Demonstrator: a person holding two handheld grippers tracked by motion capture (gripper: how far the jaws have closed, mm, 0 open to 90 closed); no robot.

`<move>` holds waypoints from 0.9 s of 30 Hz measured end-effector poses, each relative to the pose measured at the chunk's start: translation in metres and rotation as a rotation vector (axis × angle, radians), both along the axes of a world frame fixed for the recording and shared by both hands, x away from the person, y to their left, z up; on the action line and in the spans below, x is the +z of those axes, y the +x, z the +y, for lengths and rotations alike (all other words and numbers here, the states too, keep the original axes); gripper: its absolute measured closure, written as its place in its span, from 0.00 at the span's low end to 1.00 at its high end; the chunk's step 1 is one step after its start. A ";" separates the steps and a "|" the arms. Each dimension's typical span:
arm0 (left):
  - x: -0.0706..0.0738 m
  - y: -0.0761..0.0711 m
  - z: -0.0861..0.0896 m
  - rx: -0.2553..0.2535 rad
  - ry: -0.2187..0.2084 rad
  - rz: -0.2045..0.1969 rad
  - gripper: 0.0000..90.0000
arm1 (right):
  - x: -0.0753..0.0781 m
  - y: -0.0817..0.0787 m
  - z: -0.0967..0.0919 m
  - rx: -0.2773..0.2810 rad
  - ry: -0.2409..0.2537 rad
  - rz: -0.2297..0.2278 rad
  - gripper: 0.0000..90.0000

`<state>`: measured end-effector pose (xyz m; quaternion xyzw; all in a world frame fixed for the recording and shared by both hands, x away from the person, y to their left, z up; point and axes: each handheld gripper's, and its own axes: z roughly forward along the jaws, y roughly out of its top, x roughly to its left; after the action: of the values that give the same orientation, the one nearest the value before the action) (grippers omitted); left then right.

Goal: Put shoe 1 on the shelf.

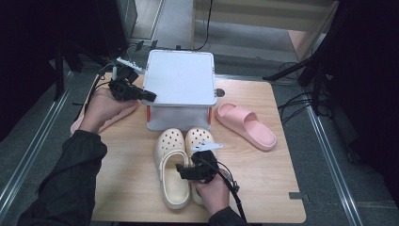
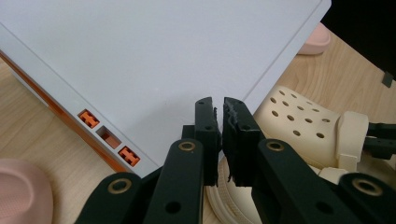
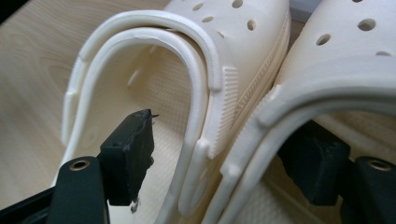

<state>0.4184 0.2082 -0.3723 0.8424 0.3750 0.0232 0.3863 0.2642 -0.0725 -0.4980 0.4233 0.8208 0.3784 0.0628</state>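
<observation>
Clogs' (image 3: 243,93) adjoining sides between right jaws

The light wooden table (image 1: 263,174) carries a white lidded plastic box (image 1: 181,77), two cream perforated foam clogs (image 1: 170,160) and two pink foam slides (image 1: 247,125)

A light wooden table (image 1: 263,188) with rounded corners fills the lower middle of the high view, standing on grey carpeted floor (image 1: 179,28) that runs up to the top centre. Pale metal rails (image 1: 33,150) cross the floor diagonally at the lower left, and another (image 1: 329,160) at the right edge of the table — black cables (image 1: 294,101) trail over the floor beside it. The upper left and the whole right side lie in deep shadow, dark stands (image 1: 313,66) barely showing, while a light wooden panel (image 1: 263,14) sits at the top right under even overhead light.
</observation>
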 end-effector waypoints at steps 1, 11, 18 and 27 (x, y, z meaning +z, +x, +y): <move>0.000 0.000 0.000 0.000 0.000 0.000 0.93 | -0.002 0.000 0.004 -0.009 -0.025 -0.010 0.34; -0.001 0.000 0.000 0.008 -0.005 0.000 0.93 | -0.004 0.000 0.005 -0.049 -0.053 -0.030 0.56; 0.000 -0.001 -0.001 0.006 0.006 -0.009 0.93 | 0.000 0.000 0.000 -0.061 -0.049 -0.022 0.73; 0.000 -0.002 -0.001 0.005 0.006 -0.005 0.95 | 0.023 0.003 -0.003 -0.018 -0.029 -0.036 0.74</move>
<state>0.4165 0.2075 -0.3720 0.8426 0.3761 0.0274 0.3844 0.2674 -0.0750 -0.4746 0.4226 0.8212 0.3734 0.0871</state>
